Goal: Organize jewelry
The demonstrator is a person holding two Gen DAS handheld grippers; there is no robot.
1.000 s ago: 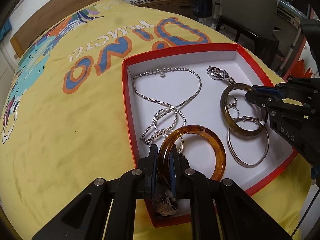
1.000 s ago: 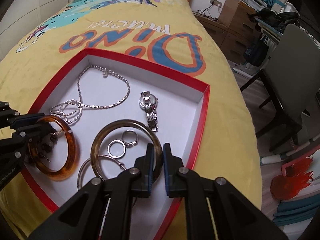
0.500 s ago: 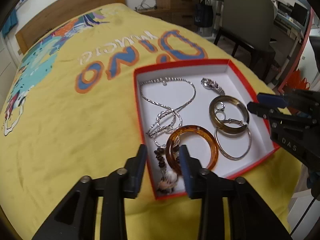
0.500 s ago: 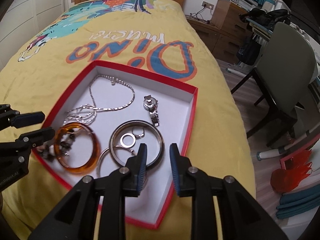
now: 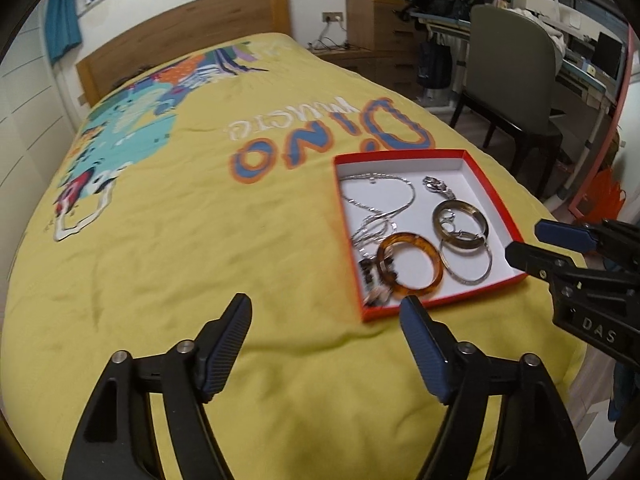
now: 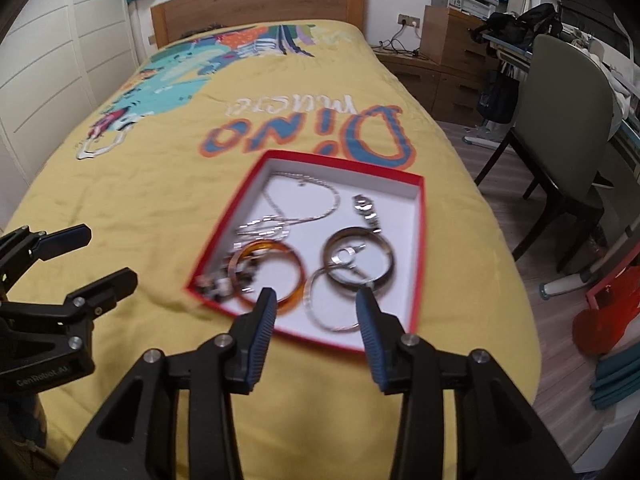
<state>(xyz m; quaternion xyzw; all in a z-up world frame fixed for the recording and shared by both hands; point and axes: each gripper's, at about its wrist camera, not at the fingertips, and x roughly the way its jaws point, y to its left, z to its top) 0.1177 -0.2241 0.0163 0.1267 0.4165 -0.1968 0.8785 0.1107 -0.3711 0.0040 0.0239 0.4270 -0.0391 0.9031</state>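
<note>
Left wrist: left gripper wide, nothing between the jaws, which have just been opening, over bare bedspread beside the red box. Amber bangle lies in the box's near corner. Right wrist: right gripper half open, jaws just been opening, empty, above the box's near edge; dark bangle inside. Judgement: both pieces placed; lift clear without snagging the chain.

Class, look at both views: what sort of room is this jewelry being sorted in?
Most likely a bedroom with a study corner: a bed with a wooden headboard, a desk chair, and a chest of drawers.
</note>
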